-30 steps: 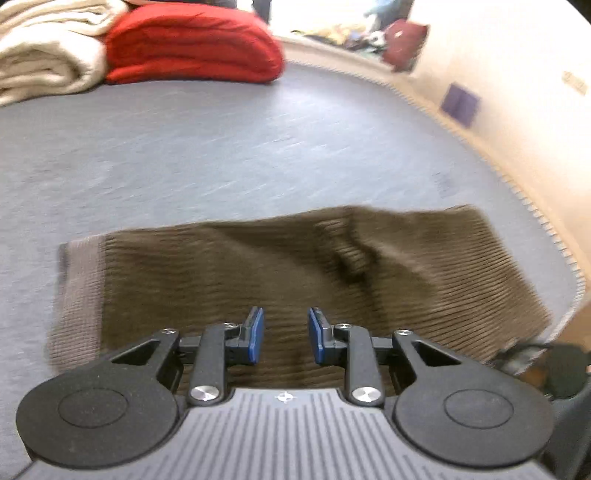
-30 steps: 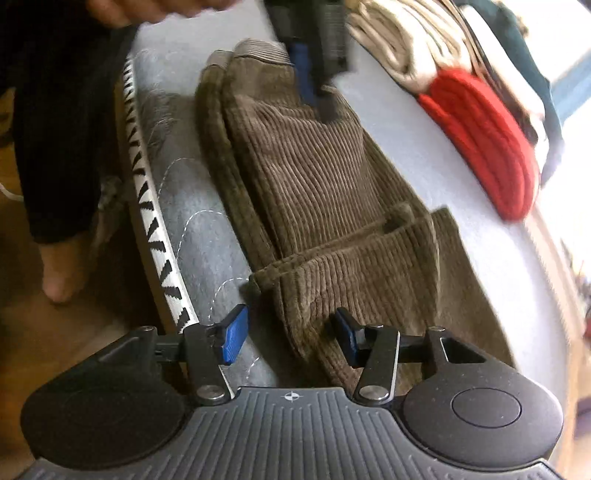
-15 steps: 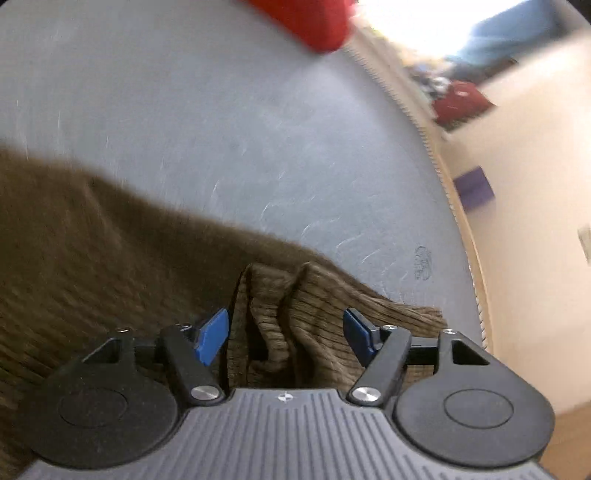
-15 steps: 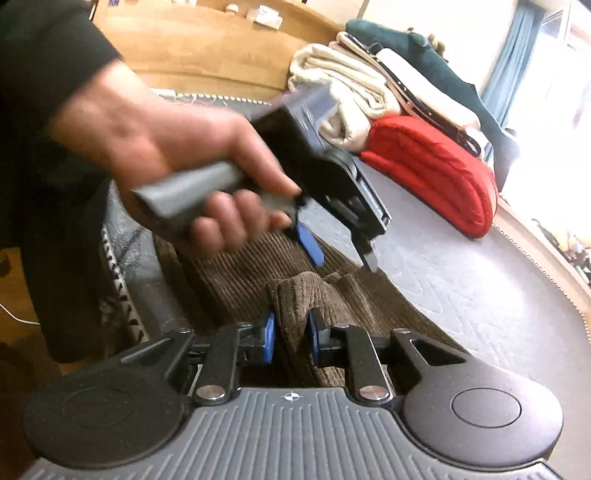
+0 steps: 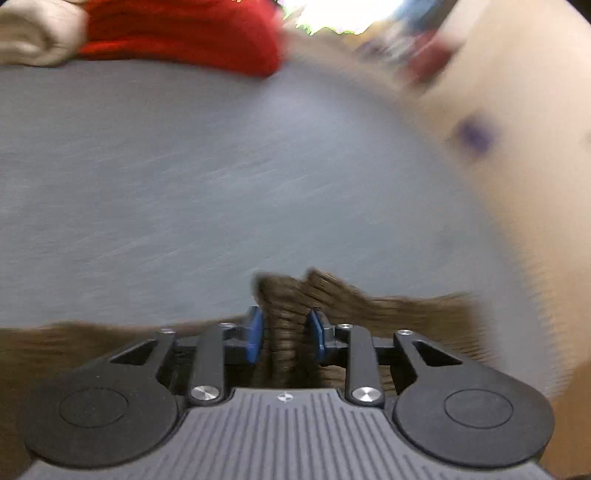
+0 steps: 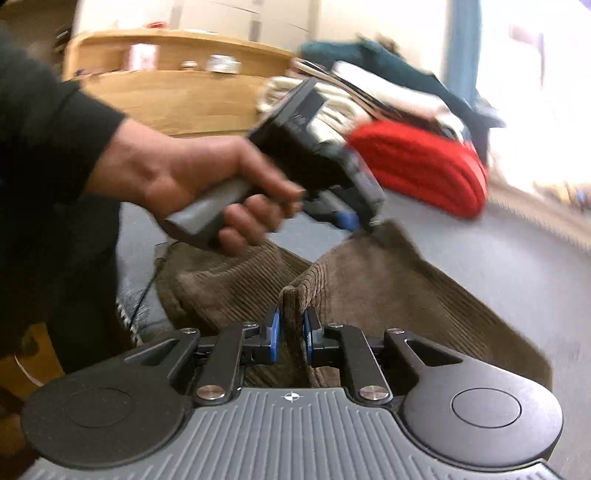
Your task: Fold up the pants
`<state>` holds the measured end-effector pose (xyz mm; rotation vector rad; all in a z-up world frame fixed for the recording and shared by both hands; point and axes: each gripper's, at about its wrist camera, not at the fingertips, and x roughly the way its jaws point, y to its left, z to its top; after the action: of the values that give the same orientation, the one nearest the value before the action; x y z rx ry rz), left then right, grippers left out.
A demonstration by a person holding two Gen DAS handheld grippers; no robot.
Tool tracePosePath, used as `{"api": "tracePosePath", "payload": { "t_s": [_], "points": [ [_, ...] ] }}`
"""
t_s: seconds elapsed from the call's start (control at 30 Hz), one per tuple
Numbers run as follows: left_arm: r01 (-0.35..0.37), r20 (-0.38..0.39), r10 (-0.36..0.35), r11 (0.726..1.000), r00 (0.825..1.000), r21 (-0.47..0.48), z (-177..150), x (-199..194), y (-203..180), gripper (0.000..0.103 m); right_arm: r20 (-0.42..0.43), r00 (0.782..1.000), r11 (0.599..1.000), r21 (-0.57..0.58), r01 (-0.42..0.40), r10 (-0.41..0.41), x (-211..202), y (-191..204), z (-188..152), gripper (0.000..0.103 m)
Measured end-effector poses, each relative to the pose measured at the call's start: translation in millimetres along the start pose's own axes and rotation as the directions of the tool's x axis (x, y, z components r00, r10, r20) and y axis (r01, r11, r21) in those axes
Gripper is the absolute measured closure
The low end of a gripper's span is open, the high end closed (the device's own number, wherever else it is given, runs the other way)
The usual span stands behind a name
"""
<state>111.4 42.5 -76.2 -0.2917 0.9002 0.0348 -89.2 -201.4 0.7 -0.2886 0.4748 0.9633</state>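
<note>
- A grey quilted bed surface (image 5: 221,166) fills most of the left wrist view, which is blurred; a red folded blanket (image 5: 177,33) and a cream one (image 5: 33,33) lie at its far edge.
- Brown corduroy pants (image 6: 369,280) lie on the bed near its edge, partly lifted.
- The left gripper (image 5: 284,332) is clamped on a bunched fold of the pants (image 5: 284,317) between its blue pads.
- The right gripper (image 6: 291,332) pinches an upright ridge of the same cloth.
- In the right wrist view, the person's left hand (image 6: 192,177) holds the left gripper (image 6: 354,218), whose tip meets a raised corner of the pants.
- A wooden shelf (image 6: 170,88) stands behind.
</note>
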Motion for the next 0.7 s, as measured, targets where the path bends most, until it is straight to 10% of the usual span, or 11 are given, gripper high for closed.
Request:
{"api": "tracePosePath", "payload": {
  "t_s": [0.2,0.33,0.43,0.53,0.7],
  "points": [
    [0.079,0.115,-0.080,0.997,0.990,0.017,-32,-42,-15,0.072,-0.124,0.966,0.915,0.313,0.256,-0.227,-10,-64,-10,0.047],
    [0.137,0.017,-0.143,0.971,0.990,0.198,-81,-42,-46,0.072,-0.318,0.855,0.719,0.463,0.518,-0.410,-22,-110,-39,0.046],
    [0.086,-0.183,-0.027,0.944,0.983,0.319,-127,-13,-52,0.073,-0.436,0.790,0.539,0.577,0.613,-0.432,-34,-139,-67,0.041],
    [0.062,-0.124,-0.010,0.902,0.992,0.427,-138,-25,-63,0.073,-0.469,0.810,0.397,0.709,0.583,-0.353,-42,-157,-95,0.040],
    [0.079,-0.125,-0.034,0.923,0.992,0.377,-141,-31,-56,0.072,-0.467,0.811,0.340,0.743,0.576,-0.353,-42,-165,-103,0.038]
  ]
}}
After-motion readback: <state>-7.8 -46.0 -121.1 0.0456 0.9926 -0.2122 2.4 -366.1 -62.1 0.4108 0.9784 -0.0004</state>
